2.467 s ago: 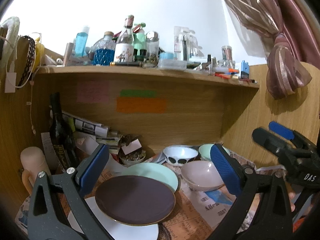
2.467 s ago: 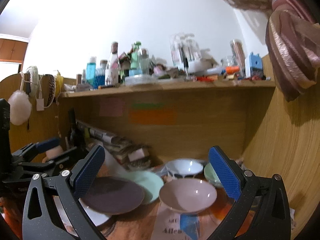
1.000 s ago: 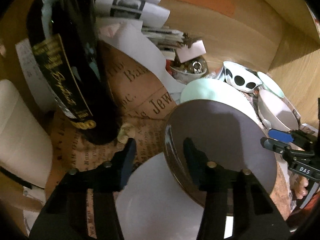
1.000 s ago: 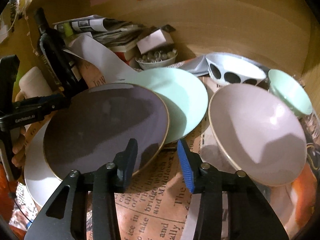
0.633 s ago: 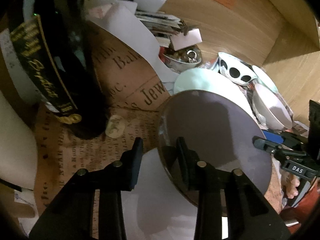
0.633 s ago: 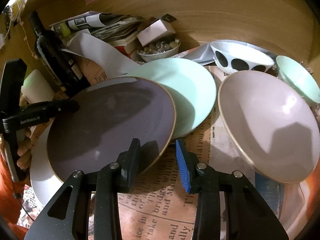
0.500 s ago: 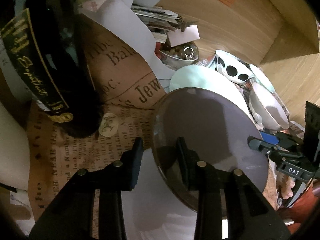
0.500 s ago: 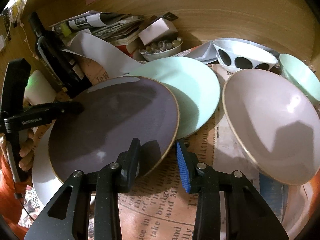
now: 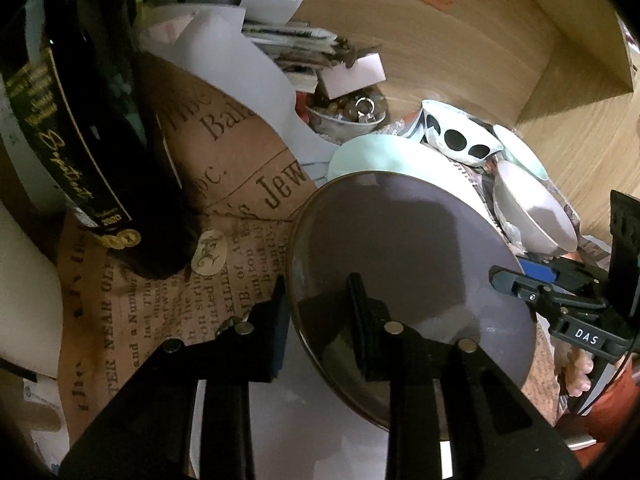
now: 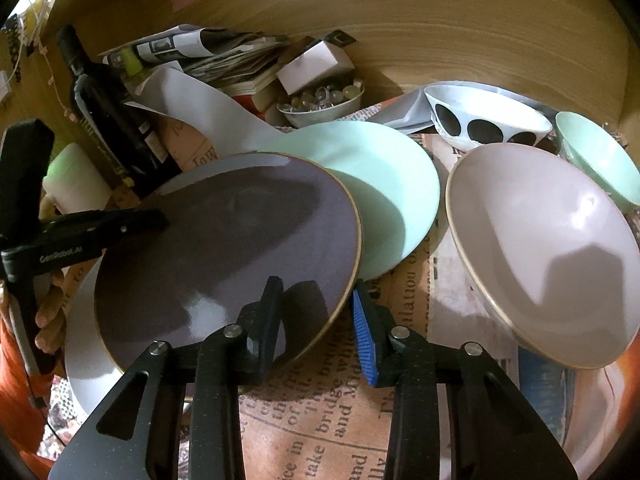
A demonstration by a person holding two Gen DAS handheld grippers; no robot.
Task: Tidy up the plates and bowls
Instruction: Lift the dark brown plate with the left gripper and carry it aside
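A dark purple plate (image 9: 408,264) (image 10: 224,248) with a gold rim lies over a white plate (image 10: 84,344) and a mint plate (image 10: 384,184). My left gripper (image 9: 318,312) straddles its left rim, jaws narrowed, one finger over and one under it. My right gripper (image 10: 316,320) straddles its near right rim the same way. A pink bowl (image 10: 548,248), a white bowl with black dots (image 10: 484,120) and a mint bowl (image 10: 600,156) stand to the right.
A dark wine bottle (image 9: 84,120) stands at the left on newspaper (image 9: 168,264). Stacked papers (image 10: 216,56), a small dish of beads (image 10: 320,104) and a white box sit against the wooden back wall (image 10: 440,32).
Both grippers came down from a raised view to the purple plate and narrowed around its opposite rims. The plate has tilted slightly.
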